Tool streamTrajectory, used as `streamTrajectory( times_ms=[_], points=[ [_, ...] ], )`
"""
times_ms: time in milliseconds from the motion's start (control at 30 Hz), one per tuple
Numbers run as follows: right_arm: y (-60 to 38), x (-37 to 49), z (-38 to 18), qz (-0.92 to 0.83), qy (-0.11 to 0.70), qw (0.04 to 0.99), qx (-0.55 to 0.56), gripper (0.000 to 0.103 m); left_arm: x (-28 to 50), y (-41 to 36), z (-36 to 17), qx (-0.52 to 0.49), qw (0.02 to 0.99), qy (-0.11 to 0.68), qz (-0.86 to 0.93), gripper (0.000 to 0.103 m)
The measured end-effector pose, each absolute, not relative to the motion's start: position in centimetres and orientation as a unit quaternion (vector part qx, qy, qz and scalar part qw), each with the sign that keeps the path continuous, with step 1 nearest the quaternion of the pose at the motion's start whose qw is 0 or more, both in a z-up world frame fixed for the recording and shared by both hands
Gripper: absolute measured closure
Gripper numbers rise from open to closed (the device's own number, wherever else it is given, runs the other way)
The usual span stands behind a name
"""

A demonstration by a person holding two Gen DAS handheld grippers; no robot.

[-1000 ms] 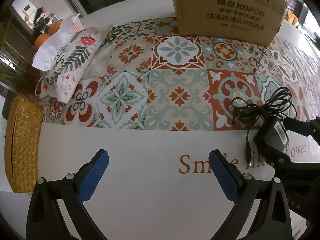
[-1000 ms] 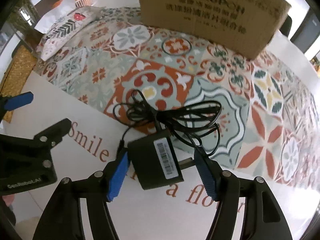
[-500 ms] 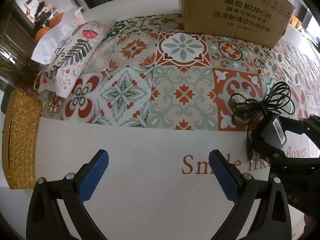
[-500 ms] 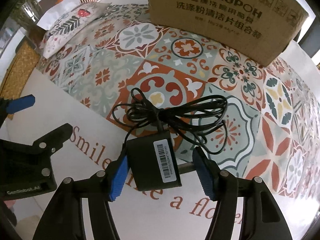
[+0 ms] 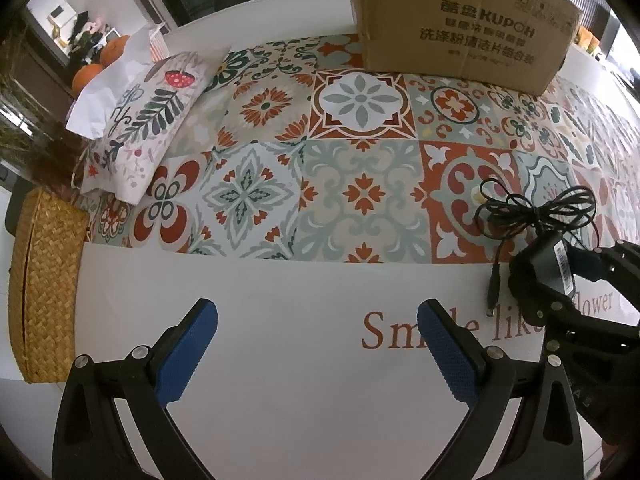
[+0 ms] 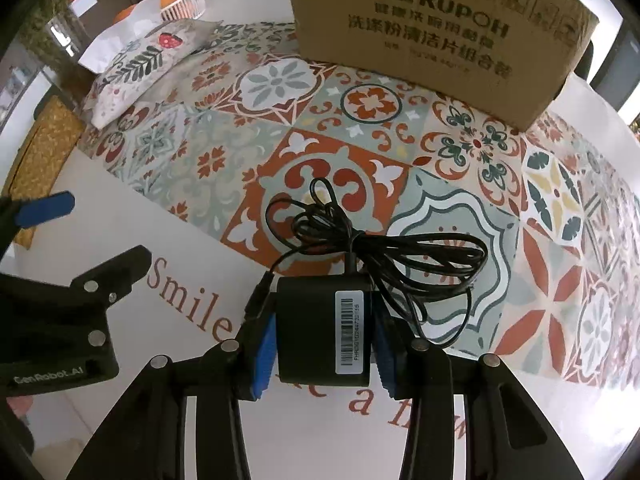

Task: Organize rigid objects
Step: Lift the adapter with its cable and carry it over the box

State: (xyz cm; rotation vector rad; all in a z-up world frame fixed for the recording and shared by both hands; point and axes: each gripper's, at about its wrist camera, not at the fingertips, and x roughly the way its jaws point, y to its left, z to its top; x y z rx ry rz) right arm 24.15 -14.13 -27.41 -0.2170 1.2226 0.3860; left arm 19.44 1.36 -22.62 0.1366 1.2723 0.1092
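A black power adapter (image 6: 324, 332) with a white barcode label lies on the white front strip of the tablecloth, its bundled black cord (image 6: 384, 248) trailing onto the patterned tiles. My right gripper (image 6: 324, 354) is shut on the adapter, both blue pads pressed against its sides. The adapter also shows in the left wrist view (image 5: 548, 268), at the right edge, with its cord (image 5: 536, 212) beyond it. My left gripper (image 5: 316, 350) is open and empty over the white strip, left of the adapter.
A large cardboard box (image 6: 440, 36) stands at the back of the table. A floral pillow (image 5: 140, 128) lies at the back left, with white paper and oranges (image 5: 116, 50) behind it. A woven straw basket (image 5: 44, 288) sits at the left edge.
My right gripper's jaws have closed in from either side until the pads clamp the adapter. The left gripper has stayed open and barely moved.
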Motion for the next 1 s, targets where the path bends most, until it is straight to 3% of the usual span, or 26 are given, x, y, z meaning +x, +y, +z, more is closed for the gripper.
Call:
streamTrajectory(
  times_ms=[1000],
  points=[
    [-16.3,24.6,-17.7,0.141,0.469,0.870,-0.064,0.061,21.5,0.2,-13.4,0.062,0.870,0.489,0.018,0.000]
  ],
)
